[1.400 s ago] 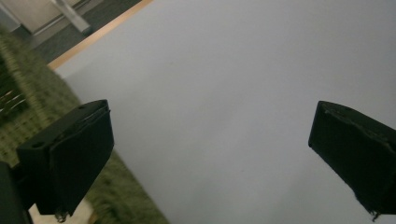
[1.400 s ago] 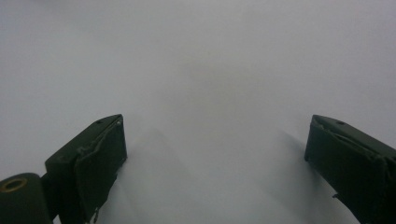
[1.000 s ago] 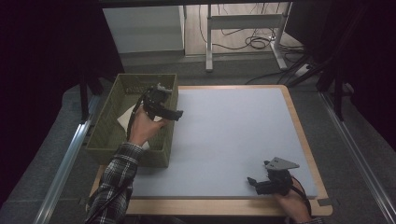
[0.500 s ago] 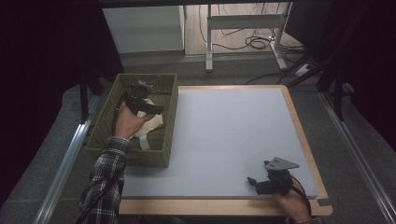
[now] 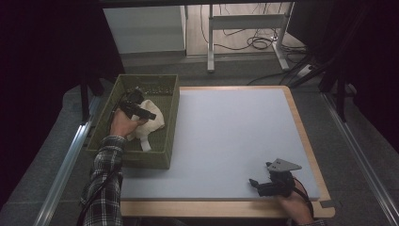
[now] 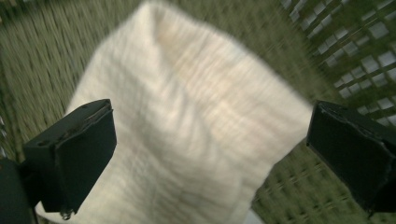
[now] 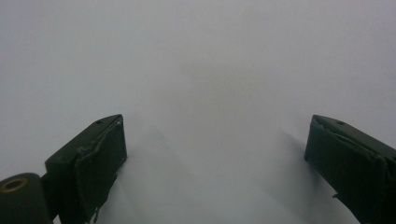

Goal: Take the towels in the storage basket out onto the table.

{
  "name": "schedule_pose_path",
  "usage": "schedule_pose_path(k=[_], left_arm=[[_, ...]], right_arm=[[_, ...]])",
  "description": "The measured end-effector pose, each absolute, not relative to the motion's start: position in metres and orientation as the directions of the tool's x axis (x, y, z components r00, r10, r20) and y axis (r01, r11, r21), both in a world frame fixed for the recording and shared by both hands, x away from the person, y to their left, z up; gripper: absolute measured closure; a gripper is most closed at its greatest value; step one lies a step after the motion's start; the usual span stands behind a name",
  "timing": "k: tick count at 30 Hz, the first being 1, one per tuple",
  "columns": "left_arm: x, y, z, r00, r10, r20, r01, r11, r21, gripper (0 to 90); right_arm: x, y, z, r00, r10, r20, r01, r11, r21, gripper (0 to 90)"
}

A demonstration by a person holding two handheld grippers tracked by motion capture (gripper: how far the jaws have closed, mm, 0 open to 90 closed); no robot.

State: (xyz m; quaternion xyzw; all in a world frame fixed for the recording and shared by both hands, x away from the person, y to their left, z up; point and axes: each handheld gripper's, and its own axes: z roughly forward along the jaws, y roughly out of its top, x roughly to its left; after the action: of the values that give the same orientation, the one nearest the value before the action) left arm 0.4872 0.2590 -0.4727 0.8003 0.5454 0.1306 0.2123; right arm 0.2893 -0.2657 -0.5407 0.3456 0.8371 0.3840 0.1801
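The left tool [image 5: 141,112] has swung from above the basket's near wall down into the green basket [image 5: 164,149], and its jaws now stand wide apart on either side of the cream cloth [image 6: 187,135], which lies on the basket floor directly ahead of it. A grasp looks imminent. The right tool [image 5: 263,184] has not moved; it rests released on the worktop [image 5: 226,136].
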Motion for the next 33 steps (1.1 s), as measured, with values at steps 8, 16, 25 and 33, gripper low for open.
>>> schedule_pose_path(k=[8,16,25,33], left_arm=[[0.499,0.260,-0.489,0.343,0.939,0.002,0.884,-0.324,0.337,4.2],[0.505,0.268,-0.500,0.296,0.955,-0.015,0.932,-0.285,0.222,20.4],[0.502,0.269,-0.501,0.322,0.946,-0.035,0.938,-0.314,0.150,73.1],[0.498,0.273,-0.488,0.306,0.951,-0.034,0.929,-0.290,0.231,79.7]], right_arm=[[0.289,-0.266,-0.541,-0.697,0.717,-0.036,0.440,0.466,0.768,5.6],[0.289,-0.266,-0.541,-0.697,0.716,-0.035,0.440,0.466,0.768,5.6],[0.289,-0.266,-0.541,-0.697,0.716,-0.036,0.440,0.466,0.768,5.6],[0.289,-0.266,-0.541,-0.698,0.716,-0.035,0.439,0.466,0.768,5.6]])
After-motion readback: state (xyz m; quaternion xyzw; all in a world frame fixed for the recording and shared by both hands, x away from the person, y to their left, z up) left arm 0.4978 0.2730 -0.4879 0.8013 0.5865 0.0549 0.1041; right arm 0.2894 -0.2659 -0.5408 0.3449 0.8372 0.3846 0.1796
